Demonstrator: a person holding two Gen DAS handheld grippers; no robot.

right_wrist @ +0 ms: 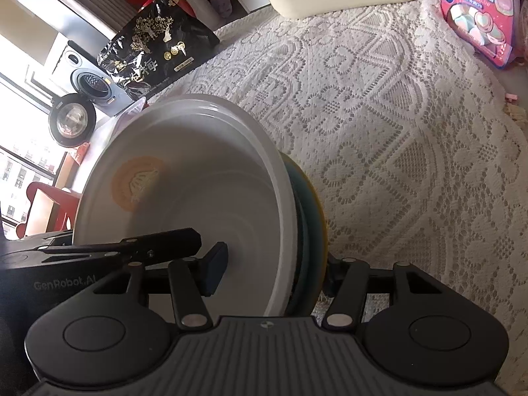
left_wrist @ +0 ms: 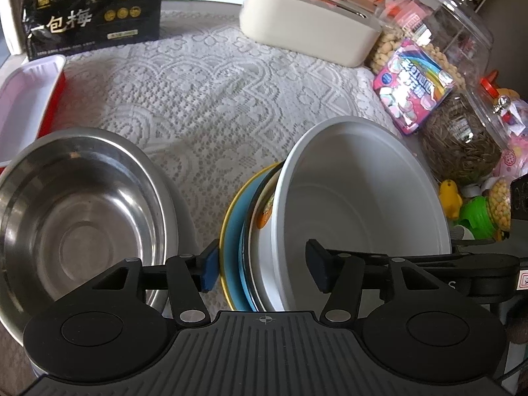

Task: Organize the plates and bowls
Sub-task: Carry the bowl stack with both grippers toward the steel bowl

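Note:
A stack of dishes is held tilted above the lace tablecloth: a white bowl (left_wrist: 359, 211) on top, a white plate with an orange print (left_wrist: 264, 227) under it, and a blue plate with a yellow rim (left_wrist: 232, 231) at the bottom. My left gripper (left_wrist: 262, 265) is shut on the stack's near rim. My right gripper (right_wrist: 274, 269) is shut on the same stack (right_wrist: 184, 198) from the other side, one finger (right_wrist: 216, 265) inside the bowl. A steel bowl (left_wrist: 76, 211) sits to the left.
A red and white tray (left_wrist: 26, 105) lies at the far left. A black snack bag (left_wrist: 92, 6) and a beige box (left_wrist: 307, 29) stand at the back. Glass jars (left_wrist: 439, 29), a marshmallow bag (left_wrist: 412, 85) and small toys (left_wrist: 475, 211) crowd the right side.

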